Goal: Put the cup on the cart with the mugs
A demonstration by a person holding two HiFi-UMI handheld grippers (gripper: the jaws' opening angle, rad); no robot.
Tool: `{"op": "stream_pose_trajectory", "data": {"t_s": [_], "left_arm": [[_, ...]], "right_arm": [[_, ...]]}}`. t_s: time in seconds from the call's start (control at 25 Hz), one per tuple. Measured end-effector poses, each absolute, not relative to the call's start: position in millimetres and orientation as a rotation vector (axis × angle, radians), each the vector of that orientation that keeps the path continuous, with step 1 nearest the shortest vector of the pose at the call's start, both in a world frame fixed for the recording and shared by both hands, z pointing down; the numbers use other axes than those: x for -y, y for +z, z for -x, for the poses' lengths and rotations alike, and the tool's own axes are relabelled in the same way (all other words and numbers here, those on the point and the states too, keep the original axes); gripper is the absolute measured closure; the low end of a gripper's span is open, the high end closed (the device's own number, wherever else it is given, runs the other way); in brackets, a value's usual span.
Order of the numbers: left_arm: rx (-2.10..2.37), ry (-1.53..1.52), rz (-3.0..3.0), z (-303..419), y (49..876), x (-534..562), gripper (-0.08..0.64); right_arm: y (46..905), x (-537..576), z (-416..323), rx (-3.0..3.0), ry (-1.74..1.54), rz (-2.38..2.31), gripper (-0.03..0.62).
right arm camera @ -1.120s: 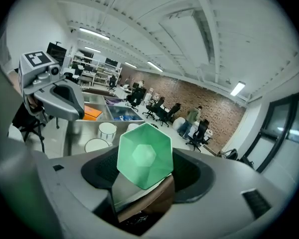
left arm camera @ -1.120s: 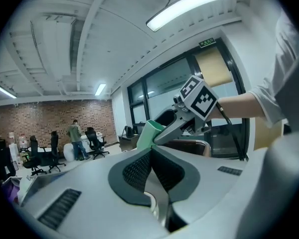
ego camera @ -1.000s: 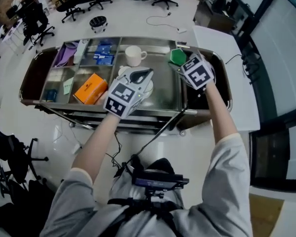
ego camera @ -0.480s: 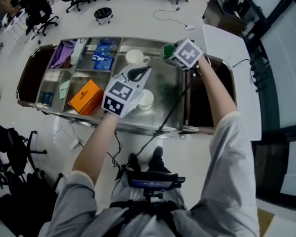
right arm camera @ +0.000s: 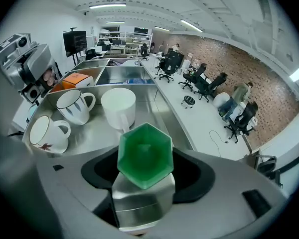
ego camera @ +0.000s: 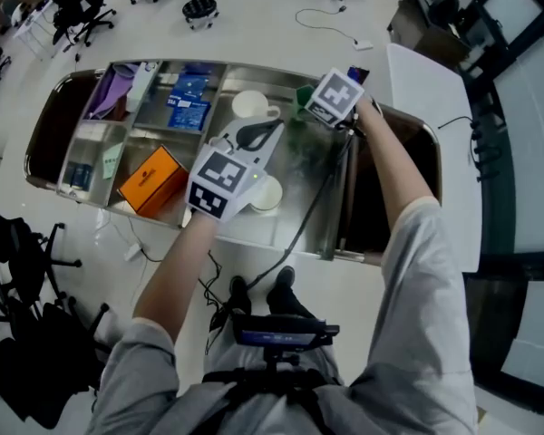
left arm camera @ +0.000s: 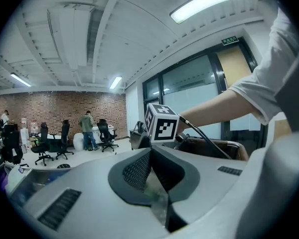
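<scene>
Right gripper [ego camera: 314, 107]: jaws clenched on the green cup [right arm camera: 144, 154], a six-sided cup gripped on two opposite sides. The cup is over the open steel section of the cart [right arm camera: 97, 133], toward the far edge and near that section's right end. Whether it touches the steel cannot be determined. From the head view the gripper points steeply down.

Left gripper [ego camera: 257, 134]: jaws together, nothing between them. It hovers over the middle of the cart, at the left side of the open section, well apart from the cup.

Mugs on the open section, all upright:
- A plain white mug [right arm camera: 118, 107] stands near the far edge, just to the left of the cup in the head view and nearest to it.
- A mug with dark leaf marks [right arm camera: 74, 105] stands beside the plain one, toward the near edge.
- A mug with a red-brown mark [right arm camera: 47, 133] stands close to the near edge. In the head view it is partly covered by the left gripper.

Other contents, in the divided compartments at the left end of the cart:
- An orange box [ego camera: 148, 179] lies against the near edge.
- Blue packets [ego camera: 189, 107] are in a compartment at the far edge.
- A purple item [ego camera: 109, 93] is in the far left corner.

A black cable [ego camera: 313, 202] runs from the right gripper across the near edge of the cart.
</scene>
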State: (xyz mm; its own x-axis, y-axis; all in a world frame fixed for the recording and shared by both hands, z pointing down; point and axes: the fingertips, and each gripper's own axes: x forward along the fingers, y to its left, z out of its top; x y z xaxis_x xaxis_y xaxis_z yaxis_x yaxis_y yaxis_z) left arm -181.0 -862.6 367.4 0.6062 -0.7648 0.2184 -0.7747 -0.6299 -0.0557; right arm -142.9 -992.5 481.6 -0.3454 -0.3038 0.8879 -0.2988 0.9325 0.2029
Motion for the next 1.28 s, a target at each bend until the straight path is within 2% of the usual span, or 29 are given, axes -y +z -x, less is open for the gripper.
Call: {"op": "stream_pose_trajectory", "data": {"t_s": [0.64,0.8,1.28], "left_arm": [[1.331,0.339,-2.74,190,381,867,0.555],[1.32,0.341,-2.742,189,381,867,0.555],[1.279,0.35,-2.773,191,380,851,0.555]], "right_arm": [[518,999,146,1.919,-0.004,-0.392,0.267],[517,995,144,1.927,0.009,-0.378,0.187],[475,976,142,1.996,-0.02,-0.483,0.186]]}}
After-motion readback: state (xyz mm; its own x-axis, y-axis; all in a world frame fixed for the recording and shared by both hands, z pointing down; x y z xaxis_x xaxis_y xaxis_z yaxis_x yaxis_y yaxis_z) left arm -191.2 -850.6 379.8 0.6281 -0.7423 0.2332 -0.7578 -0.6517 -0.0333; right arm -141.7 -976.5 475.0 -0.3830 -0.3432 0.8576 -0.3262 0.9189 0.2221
